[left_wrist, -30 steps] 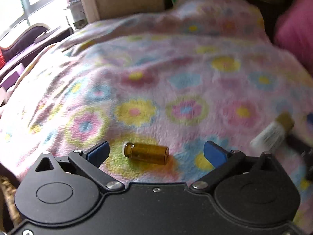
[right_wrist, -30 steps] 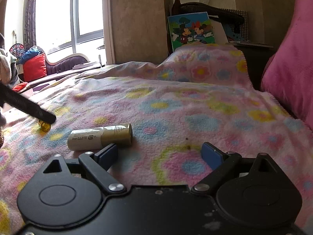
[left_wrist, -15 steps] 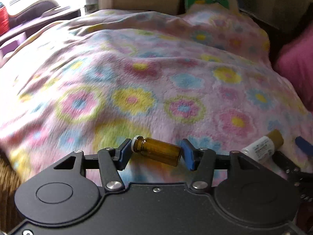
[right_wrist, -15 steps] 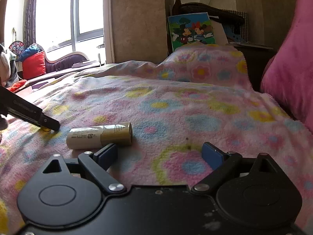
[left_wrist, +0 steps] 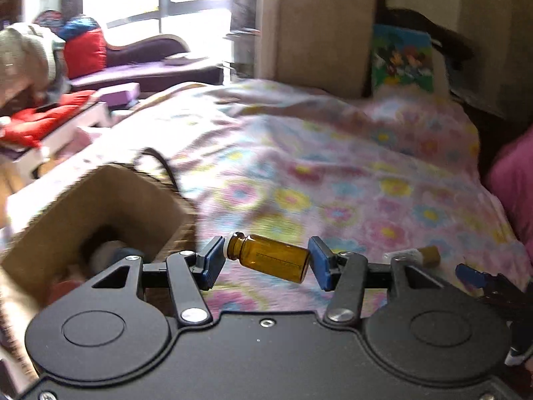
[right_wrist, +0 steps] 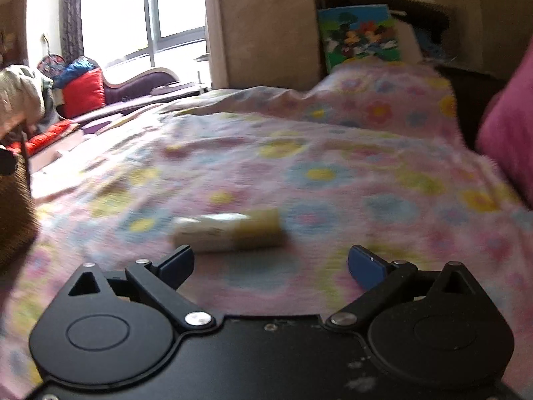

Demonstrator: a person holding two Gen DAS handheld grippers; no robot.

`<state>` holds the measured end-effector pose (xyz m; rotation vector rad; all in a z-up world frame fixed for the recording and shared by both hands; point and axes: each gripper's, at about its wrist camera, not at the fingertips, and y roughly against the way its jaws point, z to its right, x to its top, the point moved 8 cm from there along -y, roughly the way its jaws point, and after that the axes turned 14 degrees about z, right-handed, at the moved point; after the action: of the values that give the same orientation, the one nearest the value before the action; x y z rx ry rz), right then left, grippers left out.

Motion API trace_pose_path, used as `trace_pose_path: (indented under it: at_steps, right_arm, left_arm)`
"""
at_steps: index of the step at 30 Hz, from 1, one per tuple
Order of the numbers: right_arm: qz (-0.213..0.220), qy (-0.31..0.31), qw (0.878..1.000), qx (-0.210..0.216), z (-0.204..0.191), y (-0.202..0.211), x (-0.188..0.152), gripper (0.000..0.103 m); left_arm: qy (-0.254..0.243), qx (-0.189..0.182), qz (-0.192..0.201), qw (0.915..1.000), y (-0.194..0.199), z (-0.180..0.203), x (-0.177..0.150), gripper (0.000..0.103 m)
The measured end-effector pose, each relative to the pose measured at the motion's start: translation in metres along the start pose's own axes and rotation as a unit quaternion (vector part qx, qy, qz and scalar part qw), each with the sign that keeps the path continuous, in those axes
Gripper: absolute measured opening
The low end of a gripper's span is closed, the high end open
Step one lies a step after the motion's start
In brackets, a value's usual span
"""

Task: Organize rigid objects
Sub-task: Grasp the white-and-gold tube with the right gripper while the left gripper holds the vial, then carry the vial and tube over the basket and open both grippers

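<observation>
My left gripper (left_wrist: 266, 260) is shut on a small amber glass vial (left_wrist: 271, 257), held lengthwise between the blue pads and lifted above the flowered blanket (left_wrist: 333, 173). A woven basket with a brown lining (left_wrist: 93, 213) stands just left of it, with blurred items inside. A white tube with a gold cap (right_wrist: 230, 230) lies on the blanket (right_wrist: 299, 153) just ahead of my open, empty right gripper (right_wrist: 271, 261), between its fingers' line. The same tube (left_wrist: 413, 256) shows at the right in the left wrist view.
A pink pillow (right_wrist: 509, 133) lies at the right edge of the bed. A cartoon picture book (right_wrist: 359, 36) leans at the head of the bed. The basket's edge (right_wrist: 13, 220) is at the far left. Red cushions and a purple couch (left_wrist: 146, 53) are beyond the bed's left side.
My left gripper closed on the amber vial, lifted it off the blanket and swung left toward the basket. My right gripper shifted so the white tube sits more centred ahead of it.
</observation>
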<state>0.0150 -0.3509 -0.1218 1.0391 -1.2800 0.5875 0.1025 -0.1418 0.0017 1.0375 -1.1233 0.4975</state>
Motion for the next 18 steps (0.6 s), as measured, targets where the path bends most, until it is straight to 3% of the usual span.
trace_pose_path:
  at_steps: [6, 7, 8, 10, 13, 18]
  right_arm:
    - [-0.052, 0.026, 0.997, -0.055, -0.032, -0.040, 0.002, 0.103]
    - [-0.056, 0.035, 0.996, -0.064, -0.036, -0.044, 0.003, 0.099]
    - [-0.064, 0.046, 0.995, -0.069, -0.040, -0.048, 0.003, 0.086]
    - [-0.070, 0.070, 0.992, -0.074, -0.049, -0.049, 0.007, 0.086]
    - [-0.096, 0.059, 0.992, -0.061, -0.056, -0.045, 0.013, 0.086]
    - [-0.096, 0.003, 0.995, -0.004, -0.080, -0.017, 0.045, 0.086]
  left_arm:
    - [0.026, 0.062, 0.009, 0.9977, 0.025, -0.046, 0.008, 0.052]
    - [0.035, 0.071, 0.008, 0.9969, 0.028, -0.055, 0.008, 0.052]
    - [0.043, 0.078, 0.007, 0.9960, 0.030, -0.063, 0.007, 0.052]
    - [0.063, 0.096, 0.003, 0.9934, 0.036, -0.081, 0.003, 0.052]
    - [0.092, 0.114, -0.001, 0.9892, 0.043, -0.106, -0.002, 0.052]
    - [0.132, 0.141, 0.000, 0.9811, 0.059, -0.144, -0.006, 0.052]
